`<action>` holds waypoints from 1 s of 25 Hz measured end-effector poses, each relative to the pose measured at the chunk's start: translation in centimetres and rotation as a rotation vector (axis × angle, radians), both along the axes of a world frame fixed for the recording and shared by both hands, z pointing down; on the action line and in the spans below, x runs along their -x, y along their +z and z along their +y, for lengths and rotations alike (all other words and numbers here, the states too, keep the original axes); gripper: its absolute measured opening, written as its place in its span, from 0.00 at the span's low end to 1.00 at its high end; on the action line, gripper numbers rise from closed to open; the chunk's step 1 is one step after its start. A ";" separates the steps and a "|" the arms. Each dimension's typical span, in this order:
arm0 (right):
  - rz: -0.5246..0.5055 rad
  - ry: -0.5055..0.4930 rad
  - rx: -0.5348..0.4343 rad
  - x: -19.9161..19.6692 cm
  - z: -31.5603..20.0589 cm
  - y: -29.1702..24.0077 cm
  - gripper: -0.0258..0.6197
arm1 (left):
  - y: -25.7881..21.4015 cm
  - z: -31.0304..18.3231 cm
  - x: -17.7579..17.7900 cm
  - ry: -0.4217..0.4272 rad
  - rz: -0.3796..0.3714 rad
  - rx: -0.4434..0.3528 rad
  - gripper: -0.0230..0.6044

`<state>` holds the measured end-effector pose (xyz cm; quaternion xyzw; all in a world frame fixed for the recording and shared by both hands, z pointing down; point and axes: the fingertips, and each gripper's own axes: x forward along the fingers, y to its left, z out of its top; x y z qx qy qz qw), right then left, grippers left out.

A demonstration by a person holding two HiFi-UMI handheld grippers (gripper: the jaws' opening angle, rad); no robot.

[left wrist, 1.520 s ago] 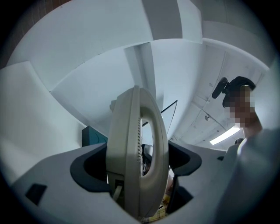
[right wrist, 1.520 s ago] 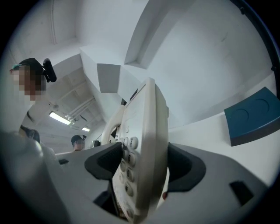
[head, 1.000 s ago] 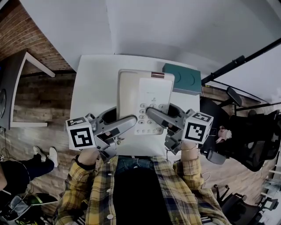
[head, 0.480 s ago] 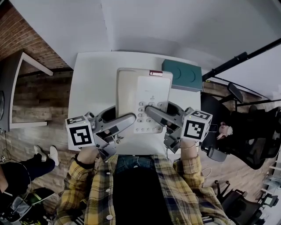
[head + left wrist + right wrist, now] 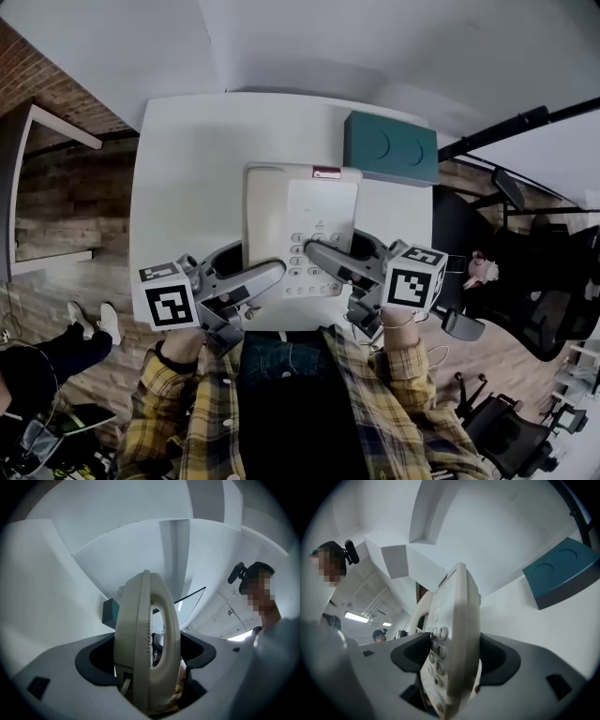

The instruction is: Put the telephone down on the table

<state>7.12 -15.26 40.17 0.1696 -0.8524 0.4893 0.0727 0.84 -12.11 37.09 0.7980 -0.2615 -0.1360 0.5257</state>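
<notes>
A cream desk telephone (image 5: 298, 228) with its handset on the left and a keypad on the right is held over the white table (image 5: 187, 178). My left gripper (image 5: 258, 277) is shut on the telephone's (image 5: 147, 644) near left edge, at the handset side. My right gripper (image 5: 319, 255) is shut on its (image 5: 452, 653) near right edge, over the keypad. From the head view I cannot tell whether the telephone touches the table top.
A teal box (image 5: 390, 148) lies at the table's far right corner, just beyond the telephone. The table's left half is bare white. Wooden floor and a second desk edge (image 5: 56, 131) lie to the left; office chairs (image 5: 525, 309) stand to the right.
The telephone and both grippers have come nearer to me and lower in the head view. The gap between the telephone and the teal box has widened. Both grips are unchanged.
</notes>
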 end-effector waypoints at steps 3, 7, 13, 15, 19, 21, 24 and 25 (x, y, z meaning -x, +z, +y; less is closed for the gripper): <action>0.017 -0.002 0.031 -0.3 0.3 1.8 0.49 | 1.8 0.3 -0.2 -0.009 0.017 0.026 0.65; 0.037 -0.007 0.059 -0.5 1.2 4.1 0.49 | 4.1 0.9 -0.4 -0.018 0.025 0.034 0.65; 0.070 -0.003 0.084 -0.9 1.4 7.0 0.49 | 7.1 0.9 -0.6 -0.005 0.043 0.047 0.65; 0.078 -0.004 0.087 -1.1 1.1 7.7 0.49 | 7.8 0.5 -0.8 -0.002 0.045 0.047 0.65; 0.090 -0.003 0.092 -0.9 0.6 9.1 0.49 | 9.1 0.0 -0.6 -0.002 0.056 0.049 0.65; 0.098 -0.006 0.093 -0.7 0.3 9.9 0.49 | 9.9 -0.2 -0.4 -0.001 0.062 0.050 0.65; 0.106 -0.007 0.107 -0.5 -0.1 11.1 0.49 | 11.1 -0.7 -0.2 -0.001 0.064 0.061 0.65; 0.108 -0.006 0.117 -0.5 -0.2 11.5 0.49 | 11.5 -0.8 -0.2 0.001 0.065 0.068 0.65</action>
